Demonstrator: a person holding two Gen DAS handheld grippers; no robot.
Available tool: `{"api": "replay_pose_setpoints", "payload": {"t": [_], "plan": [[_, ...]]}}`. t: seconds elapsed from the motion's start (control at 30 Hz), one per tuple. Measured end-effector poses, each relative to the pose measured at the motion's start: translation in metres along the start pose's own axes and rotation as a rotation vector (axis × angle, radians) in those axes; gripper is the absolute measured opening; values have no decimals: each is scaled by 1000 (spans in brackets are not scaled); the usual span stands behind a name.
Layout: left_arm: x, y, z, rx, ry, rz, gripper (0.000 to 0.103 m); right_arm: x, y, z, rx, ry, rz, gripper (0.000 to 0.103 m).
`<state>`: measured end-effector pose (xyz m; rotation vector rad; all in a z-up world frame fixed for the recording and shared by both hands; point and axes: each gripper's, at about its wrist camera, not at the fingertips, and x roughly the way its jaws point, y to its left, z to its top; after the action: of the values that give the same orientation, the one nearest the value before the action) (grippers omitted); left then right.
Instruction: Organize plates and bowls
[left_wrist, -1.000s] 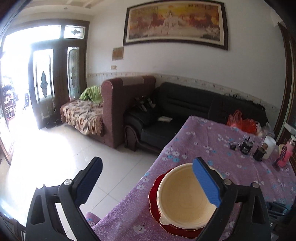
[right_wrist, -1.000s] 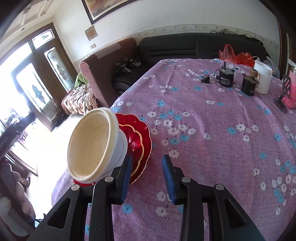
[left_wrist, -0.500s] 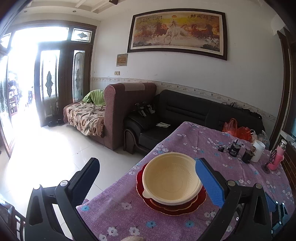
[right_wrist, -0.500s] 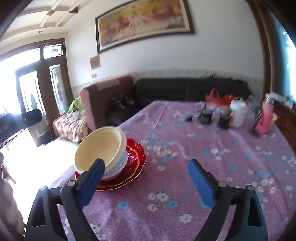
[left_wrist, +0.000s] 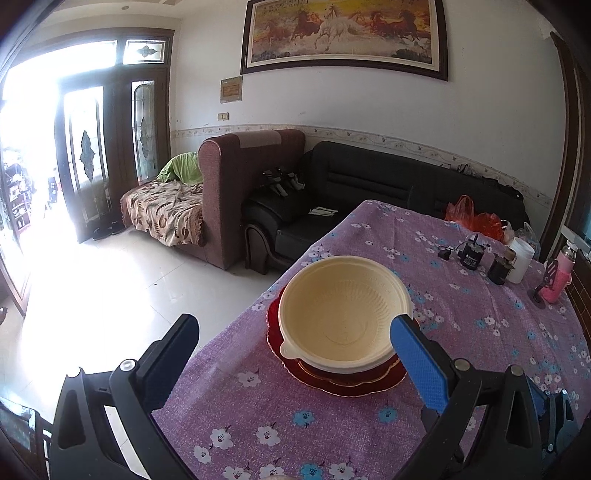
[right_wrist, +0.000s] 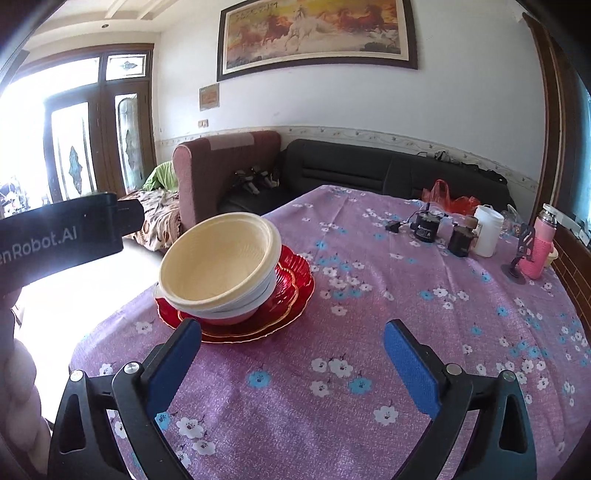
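The left hand-held gripper (left_wrist: 295, 343) hangs over the near edge of the surface (left_wrist: 480, 332), which is covered by a purple cloth with a flower print. Its blue-padded jaws stand wide apart with nothing clamped. Just ahead of it, between the lines of its two fingers, a cream ribbed plastic bowl (left_wrist: 341, 314) sits upright, nested in more bowls on a stack of red scalloped glass plates (left_wrist: 332, 384).

The right hand-held gripper (right_wrist: 291, 343) also has its jaws spread wide, opening, with only bare cloth between them. The bowl stack (right_wrist: 218, 266) and the plates (right_wrist: 291, 291) lie ahead and to its left, just beyond its left finger and apart from it. Far ahead to the right stand dark jars (right_wrist: 460, 240), a white container (right_wrist: 487, 230) and a pink bottle (right_wrist: 537, 247).
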<state>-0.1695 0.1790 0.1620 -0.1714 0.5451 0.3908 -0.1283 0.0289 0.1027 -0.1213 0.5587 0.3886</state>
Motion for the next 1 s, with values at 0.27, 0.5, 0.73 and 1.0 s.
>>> {"api": "replay_pose_setpoints", "payload": {"t": [0.27,0.5,0.73,1.0], "plan": [[19,8,-1,4,34,32,103,17,8,1,-24,48,12,101],[33,17,-2,-7,65,43,103,29,22,2,-61,73,24,101],[41,24,-2,-16,78,48,103,39,30,3,-76,98,40,101],[46,25,-1,-18,90,45,103,46,33,4,-82,116,43,101]]}}
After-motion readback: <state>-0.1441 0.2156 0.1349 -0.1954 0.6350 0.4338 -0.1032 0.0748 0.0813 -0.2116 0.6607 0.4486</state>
